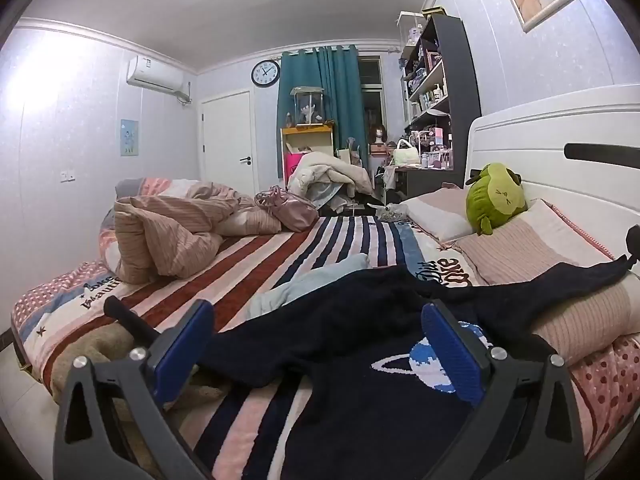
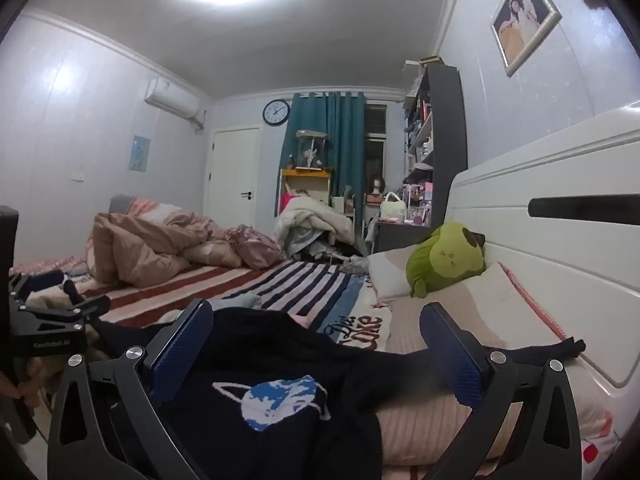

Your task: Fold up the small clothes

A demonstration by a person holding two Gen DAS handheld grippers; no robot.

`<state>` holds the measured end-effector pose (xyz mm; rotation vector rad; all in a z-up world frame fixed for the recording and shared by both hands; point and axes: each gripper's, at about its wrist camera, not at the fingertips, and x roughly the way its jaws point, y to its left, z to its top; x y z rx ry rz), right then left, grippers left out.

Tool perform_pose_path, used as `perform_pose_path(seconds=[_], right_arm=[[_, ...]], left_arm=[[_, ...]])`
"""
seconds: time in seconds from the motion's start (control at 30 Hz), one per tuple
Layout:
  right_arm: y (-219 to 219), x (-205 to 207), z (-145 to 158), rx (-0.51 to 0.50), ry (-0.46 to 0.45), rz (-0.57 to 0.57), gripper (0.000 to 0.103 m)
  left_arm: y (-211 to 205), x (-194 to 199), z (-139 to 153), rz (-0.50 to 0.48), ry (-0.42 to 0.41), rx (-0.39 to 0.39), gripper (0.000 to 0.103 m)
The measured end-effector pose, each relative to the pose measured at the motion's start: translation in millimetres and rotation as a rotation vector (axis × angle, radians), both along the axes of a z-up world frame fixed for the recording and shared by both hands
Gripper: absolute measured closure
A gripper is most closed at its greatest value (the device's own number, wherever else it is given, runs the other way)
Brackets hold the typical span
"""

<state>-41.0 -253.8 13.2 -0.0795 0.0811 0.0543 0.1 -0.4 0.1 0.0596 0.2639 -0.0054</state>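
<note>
A dark navy sweater (image 1: pixel 360 360) with a blue and white planet design lies spread on the striped bed; it also shows in the right wrist view (image 2: pixel 280 364). One sleeve stretches right over the pink pillow (image 1: pixel 560 276), the other left. My left gripper (image 1: pixel 316 348) is open and empty, low over the sweater's left part. My right gripper (image 2: pixel 316 352) is open and empty over the sweater's right part, its right finger near the sleeve. The left gripper also shows at the left edge of the right wrist view (image 2: pixel 52 300). A light blue garment (image 1: pixel 312 284) lies behind the sweater.
A bunched pink quilt (image 1: pixel 172 232) and a pink bag (image 1: pixel 288 208) lie at the bed's far left. A green plush toy (image 1: pixel 496 196) rests on pillows by the white headboard (image 1: pixel 560 128). A tan cloth (image 1: pixel 88 352) lies at the near left edge.
</note>
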Motion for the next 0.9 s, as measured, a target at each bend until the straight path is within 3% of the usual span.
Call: perform_pose_path(seconds=[0.9], right_arm=[[11.1,0.1,-3.2,0.010,0.015,0.030,0.000]], left_arm=[[3.7,-1.4,-0.7,0.008,-0.026,-0.014,0.001]])
